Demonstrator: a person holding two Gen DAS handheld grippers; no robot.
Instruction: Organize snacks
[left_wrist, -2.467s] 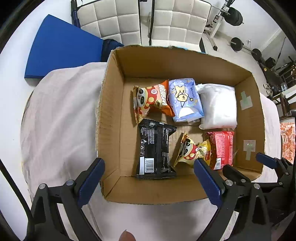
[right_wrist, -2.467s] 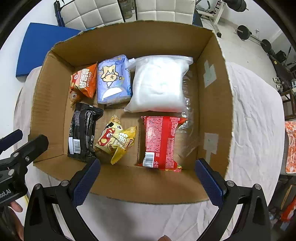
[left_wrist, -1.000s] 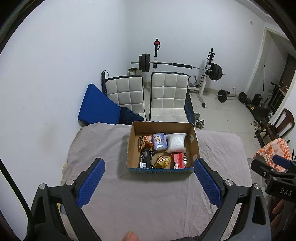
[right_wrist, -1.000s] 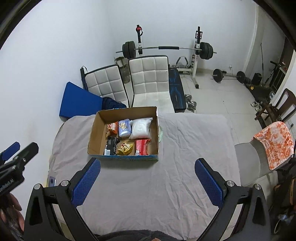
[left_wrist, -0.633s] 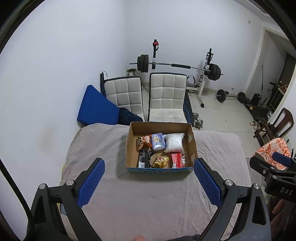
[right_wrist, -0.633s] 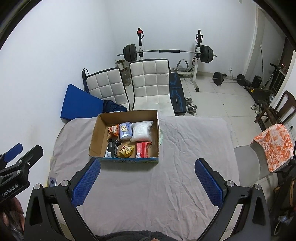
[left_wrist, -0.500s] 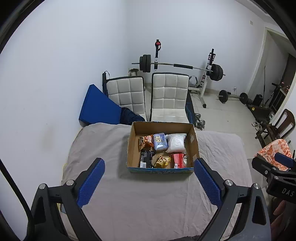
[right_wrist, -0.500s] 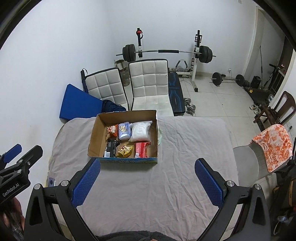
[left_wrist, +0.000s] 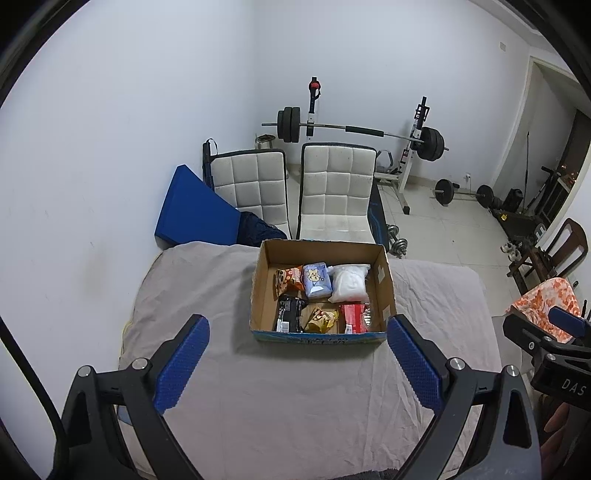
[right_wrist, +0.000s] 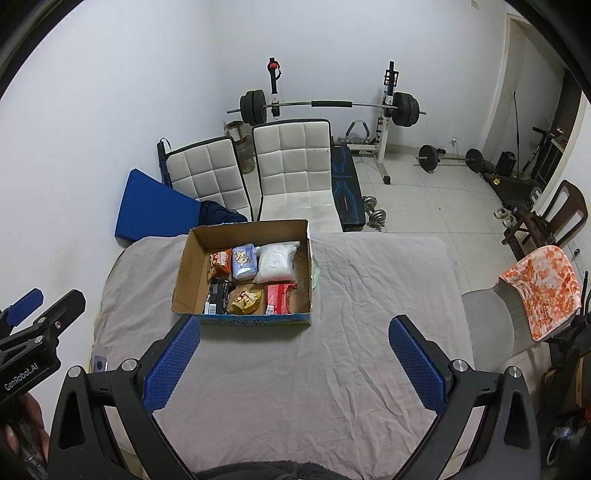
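The cardboard box (left_wrist: 320, 334) sits on the grey-sheeted worktop (left_wrist: 295, 398), well ahead of both grippers; inside, an orange packet (left_wrist: 287, 277), a blue packet (left_wrist: 315, 280) and a white bag (left_wrist: 349, 282) line the far row; a black packet (left_wrist: 290, 314), a yellow packet (left_wrist: 321, 319) and a red packet (left_wrist: 354, 319) fill the near row; the left gripper (left_wrist: 298, 363) holds its fingers wide apart and empty; the right gripper (right_wrist: 294, 363) likewise has its fingers spread, gripping nothing; two white chairs (right_wrist: 291, 162) stand behind the box.

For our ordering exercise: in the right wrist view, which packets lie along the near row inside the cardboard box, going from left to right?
black packet → yellow snack bag → red packet
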